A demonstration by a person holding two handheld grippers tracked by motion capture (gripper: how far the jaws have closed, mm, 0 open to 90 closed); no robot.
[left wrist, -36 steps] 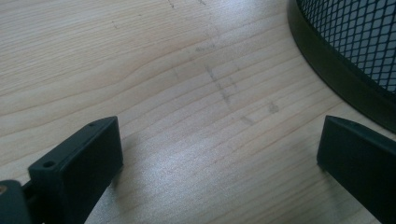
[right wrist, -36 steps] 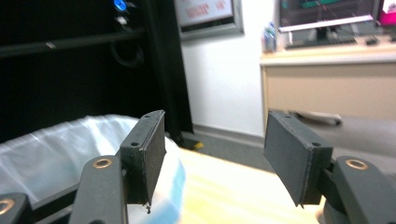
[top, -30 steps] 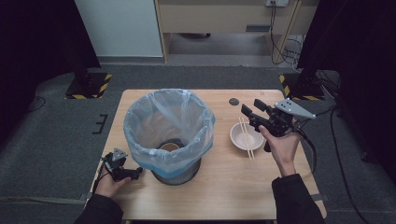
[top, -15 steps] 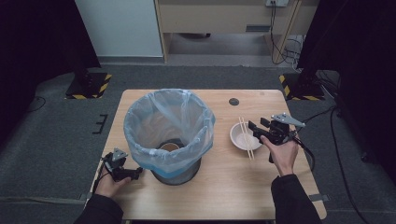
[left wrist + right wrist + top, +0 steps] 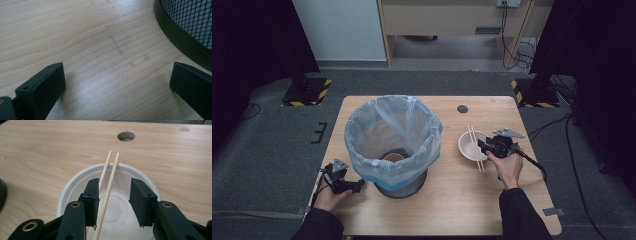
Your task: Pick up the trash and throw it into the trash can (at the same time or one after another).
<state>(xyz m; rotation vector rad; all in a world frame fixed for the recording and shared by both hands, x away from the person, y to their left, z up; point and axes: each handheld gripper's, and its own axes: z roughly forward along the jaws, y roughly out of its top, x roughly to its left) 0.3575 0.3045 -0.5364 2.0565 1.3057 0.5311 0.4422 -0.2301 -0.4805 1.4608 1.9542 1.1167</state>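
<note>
Two chopsticks (image 5: pixel 110 177) lie across the white bowl (image 5: pixel 468 148), which sits at about three o'clock from the lined bin (image 5: pixel 392 142), near the table's (image 5: pixel 452 200) right edge. The right gripper (image 5: pixel 113 200) hangs over the bowl with its jaws parted and one stick between them, the other against the left jaw; nothing is pinched yet, so this looks like lining up to grasp the pair. The bag-lined mesh bin probably waits to receive them. At about seven o'clock from the bin, the left gripper (image 5: pixel 117 82) rests low over bare wood, jaws spread wide, seemingly idle beside the bin's base.
</note>
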